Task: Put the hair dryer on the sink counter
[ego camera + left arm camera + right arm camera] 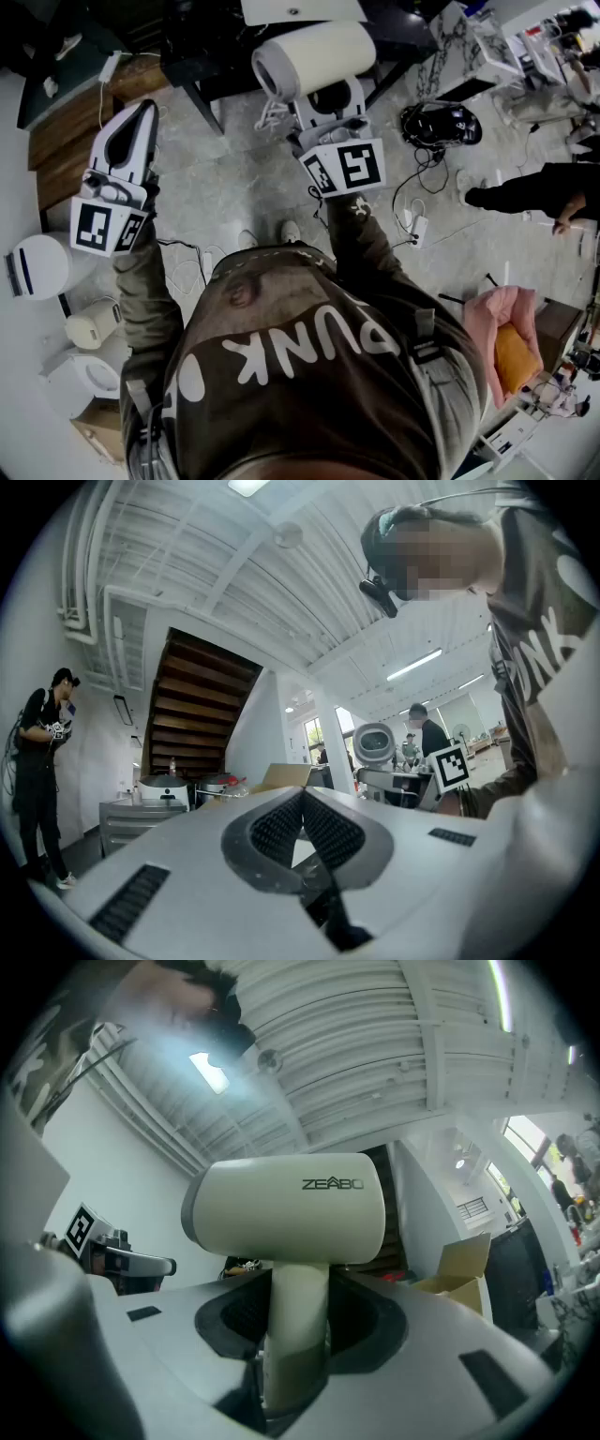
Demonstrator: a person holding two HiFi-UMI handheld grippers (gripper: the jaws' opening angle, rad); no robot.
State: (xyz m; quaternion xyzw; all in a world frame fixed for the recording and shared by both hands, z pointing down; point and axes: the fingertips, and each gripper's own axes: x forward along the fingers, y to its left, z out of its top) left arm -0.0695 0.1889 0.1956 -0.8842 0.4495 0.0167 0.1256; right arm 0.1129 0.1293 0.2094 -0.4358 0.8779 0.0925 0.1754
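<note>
- Left gripper (pixel 141 114) was held up at far left, jaws pressed together with nothing between them.
- Hair dryer (pixel 314 54) hung in the air above the floor (pixel 234 178). Its handle was clamped between the jaws of the right gripper (pixel 330 105), barrel crosswise above them.
- Pickup judged done; carry and set-down were left. No sink surface appeared in any view.

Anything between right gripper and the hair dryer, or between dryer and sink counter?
Nothing between them: the right gripper grips the cream plastic hair dryer by its handle. No sink counter shows in any view, so that path cannot be judged.
</note>
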